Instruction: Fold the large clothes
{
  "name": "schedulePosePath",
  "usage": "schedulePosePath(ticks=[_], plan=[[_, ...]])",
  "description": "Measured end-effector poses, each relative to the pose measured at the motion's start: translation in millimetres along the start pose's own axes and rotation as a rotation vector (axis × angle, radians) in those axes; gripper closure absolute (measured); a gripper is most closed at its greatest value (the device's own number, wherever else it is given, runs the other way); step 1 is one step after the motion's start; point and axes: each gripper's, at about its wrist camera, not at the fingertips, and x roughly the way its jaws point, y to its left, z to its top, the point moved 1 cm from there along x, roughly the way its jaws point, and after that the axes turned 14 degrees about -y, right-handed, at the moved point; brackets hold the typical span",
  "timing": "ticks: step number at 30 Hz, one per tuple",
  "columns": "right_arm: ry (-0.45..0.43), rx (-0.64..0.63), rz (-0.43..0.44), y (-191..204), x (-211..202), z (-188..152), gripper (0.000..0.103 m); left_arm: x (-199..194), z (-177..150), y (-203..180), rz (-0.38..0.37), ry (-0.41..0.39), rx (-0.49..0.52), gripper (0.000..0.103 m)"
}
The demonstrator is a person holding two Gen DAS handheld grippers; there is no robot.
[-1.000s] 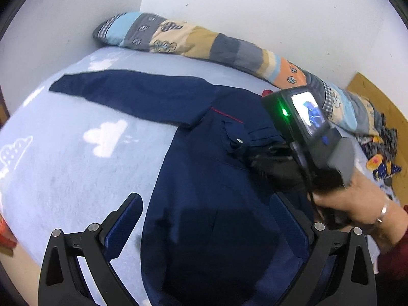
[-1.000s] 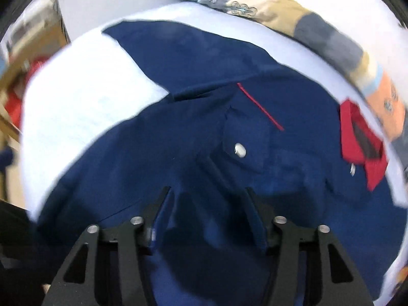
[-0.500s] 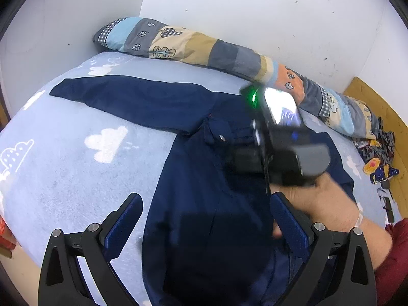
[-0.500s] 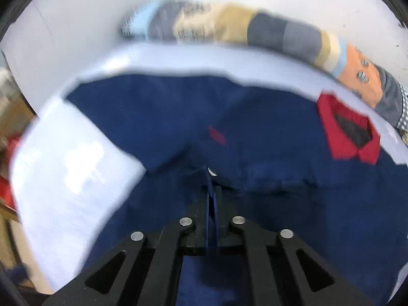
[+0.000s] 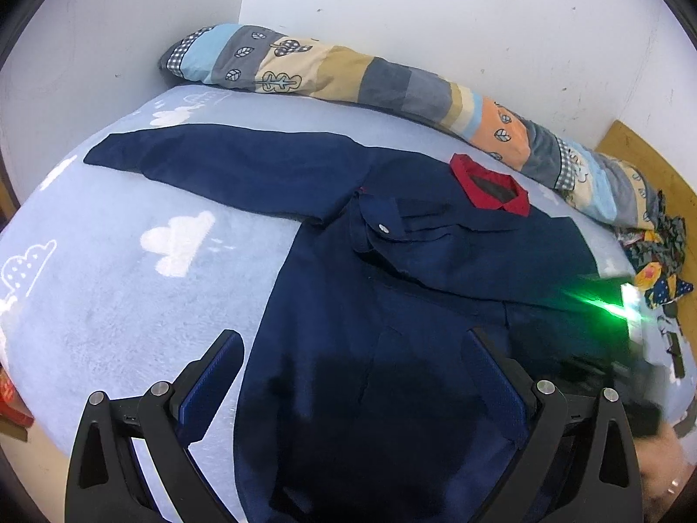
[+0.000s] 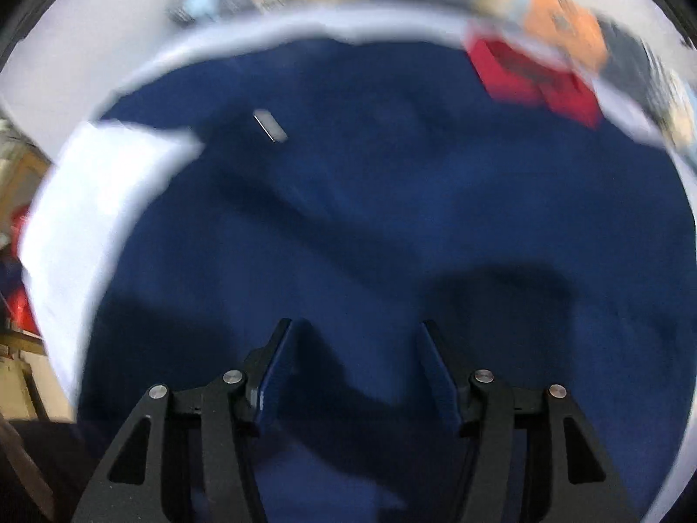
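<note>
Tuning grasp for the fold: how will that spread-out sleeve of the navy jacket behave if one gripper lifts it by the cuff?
Probably floppy: the sleeve lies flat with soft creases on the blanket, so it should drape and trail. Likely light but may drag on the fuzzy surface. The jacket body may shift along.

The bed (image 5: 109,270) has a soft light blue cover with white clouds on it. A big dark blue jacket (image 5: 357,314) with a red collar lies flat on the bed, with one sleeve stretched out toward 10 o'clock and the collar up at 1 o'clock. A long patchwork pillow (image 5: 392,83) lies along the wall from 11 o'clock to 2 o'clock, and a small heap of colourful cloth (image 5: 658,257) sits at the bed's edge at 3 o'clock.
</note>
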Motion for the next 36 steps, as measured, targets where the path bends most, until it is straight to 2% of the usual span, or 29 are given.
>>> schedulePosePath(ticks=[2, 5, 6, 7, 9, 10, 11, 13, 17, 19, 21, 23, 25, 26, 27, 29, 30, 33, 36], plan=[[0.007, 0.013, 0.052, -9, -17, -16, 0.044, 1, -1, -4, 0.019, 0.000, 0.010, 0.002], [-0.029, 0.006, 0.046, -13, -61, -27, 0.043, 2, -6, -10, 0.038, 0.003, 0.033, 0.002], [-0.069, 0.013, 0.065, -17, -85, -30, 0.039, 2, -7, -11, 0.042, 0.003, 0.038, 0.002], [-0.113, 0.017, 0.084, -21, -106, -32, 0.027, 1, -8, -13, 0.043, 0.000, 0.042, 0.002], [-0.231, 0.049, 0.105, -32, -145, -28, 0.014, 0, -11, -15, 0.056, 0.003, 0.051, 0.003], [-0.290, 0.073, 0.122, -40, -162, -32, 0.014, -1, -10, -14, 0.058, 0.006, 0.049, 0.003], [-0.342, 0.096, 0.134, -52, -175, -32, 0.014, -3, -8, -11, 0.064, 0.005, 0.034, 0.003], [-0.376, 0.107, 0.110, -70, -192, -32, 0.014, -6, -1, 0, 0.060, 0.004, -0.025, 0.003], [-0.497, 0.142, 0.093, -104, -213, -25, 0.015, -13, 24, 46, 0.099, -0.004, -0.185, 0.003], [-0.503, 0.175, 0.108, -117, -215, -11, 0.016, -11, 39, 74, 0.137, 0.004, -0.237, 0.003], [-0.511, 0.141, 0.095, -118, -213, 1, 0.024, -7, 53, 103, 0.183, 0.014, -0.282, 0.003], [-0.554, 0.082, 0.046, -117, -205, 6, 0.023, 3, 69, 136, 0.198, 0.043, -0.342, 0.003], [-0.552, 0.070, 0.047, -119, -185, 9, 0.024, 17, 85, 171, 0.230, 0.071, -0.408, 0.005], [-0.552, 0.078, 0.052, -122, -177, 5, 0.024, 24, 94, 192, 0.267, 0.074, -0.448, 0.009], [-0.541, 0.095, 0.063, -125, -164, -1, 0.025, 32, 101, 211, 0.295, 0.078, -0.490, 0.017], [-0.457, 0.103, 0.069, -128, -141, -5, 0.032, 52, 115, 250, 0.332, 0.081, -0.589, 0.032], [-0.434, 0.096, 0.068, -128, -136, -3, 0.034, 62, 119, 266, 0.317, 0.082, -0.648, 0.033], [-0.453, 0.088, 0.099, -127, -135, 1, 0.034, 93, 122, 318, 0.267, 0.050, -0.868, 0.033], [-0.471, 0.049, 0.090, -120, -130, 6, 0.033, 124, 125, 352, 0.244, 0.009, -0.963, 0.033]])
